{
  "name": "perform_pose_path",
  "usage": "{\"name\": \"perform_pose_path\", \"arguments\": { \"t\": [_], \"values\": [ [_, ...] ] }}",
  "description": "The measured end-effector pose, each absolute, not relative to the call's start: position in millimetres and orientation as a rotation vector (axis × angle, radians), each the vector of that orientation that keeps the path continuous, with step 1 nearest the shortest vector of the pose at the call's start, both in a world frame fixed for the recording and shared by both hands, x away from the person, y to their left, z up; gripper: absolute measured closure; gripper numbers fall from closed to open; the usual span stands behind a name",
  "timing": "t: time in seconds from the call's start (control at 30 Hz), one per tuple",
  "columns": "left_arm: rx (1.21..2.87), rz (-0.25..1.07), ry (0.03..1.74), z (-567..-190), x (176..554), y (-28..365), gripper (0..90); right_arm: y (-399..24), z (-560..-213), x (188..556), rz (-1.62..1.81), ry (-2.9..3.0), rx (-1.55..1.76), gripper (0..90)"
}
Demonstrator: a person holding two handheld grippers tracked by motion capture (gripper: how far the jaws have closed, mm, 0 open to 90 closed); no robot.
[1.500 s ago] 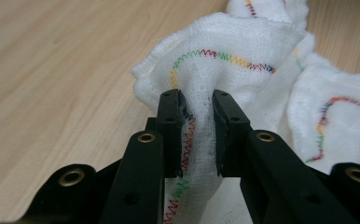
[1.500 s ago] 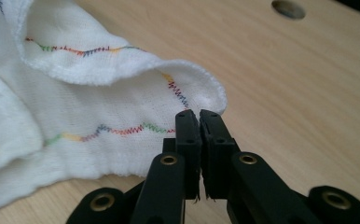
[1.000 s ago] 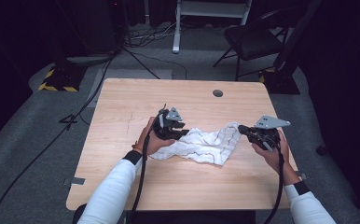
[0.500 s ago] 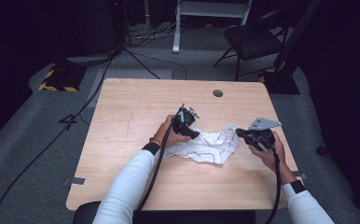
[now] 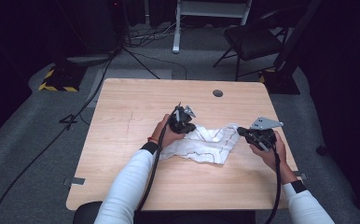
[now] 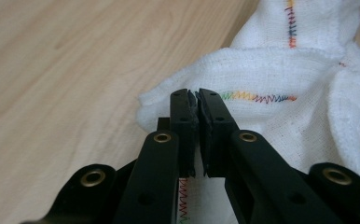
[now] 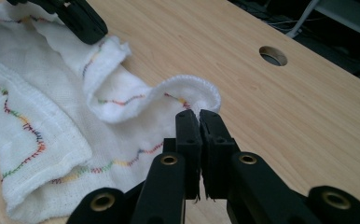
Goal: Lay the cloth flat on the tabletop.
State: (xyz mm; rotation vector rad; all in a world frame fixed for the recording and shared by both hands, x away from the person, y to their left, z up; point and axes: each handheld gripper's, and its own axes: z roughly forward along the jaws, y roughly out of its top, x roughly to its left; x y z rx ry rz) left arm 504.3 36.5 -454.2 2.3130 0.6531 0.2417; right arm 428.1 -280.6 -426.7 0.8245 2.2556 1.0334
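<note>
Cloth (image 5: 206, 144) lies crumpled on table (image 5: 136, 107); left gripper (image 6: 197, 100) and right gripper (image 7: 199, 116) each pinch an edge, spreading not yet done.

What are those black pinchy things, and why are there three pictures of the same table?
A person sits at a wooden table and holds a pinching tool in each hand. One picture is taken from above. The other two come from little cameras riding on the tools, looking along their black jaws. On the table lies a crumpled white cloth with rainbow stitching. The left tool has just been closing, and its jaws now pinch one edge of the cloth. The right tool is shut on another edge, at the cloth's far side. A round hole sits near the table's back.
</note>
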Motion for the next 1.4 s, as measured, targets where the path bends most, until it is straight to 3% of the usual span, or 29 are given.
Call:
{"name": "perform_pose_path", "arguments": {
  "t": [0.37, 0.63, 0.77, 0.97, 1.4],
  "values": [
    [2.149, 0.339, 0.642, -408.5, 484.2, 78.0, 84.4, -280.6, -403.3, 428.5, 1.104, 2.156, 0.832, 87.4],
    [2.155, 0.415, 0.618, -405.1, 471.4, 90.5, 87.3, -279.6, -387.7, 415.0, 1.159, 2.141, 0.793, 87.6],
    [2.067, 0.473, 0.626, -394.6, 465.3, 100.0, 87.4, -279.1, -379.3, 408.2, 1.171, 2.145, 0.786, 87.7],
    [1.994, 0.527, 0.573, -366.6, 438.0, 111.3, 87.5, -279.8, -357.2, 384.5, 1.225, 2.128, 0.745, 87.7],
    [1.993, 0.575, 0.472, -337.1, 361.2, 124.4, 87.5, -288.2, -320.8, 328.4, 1.329, 2.131, 0.634, 87.7]
  ]
}}
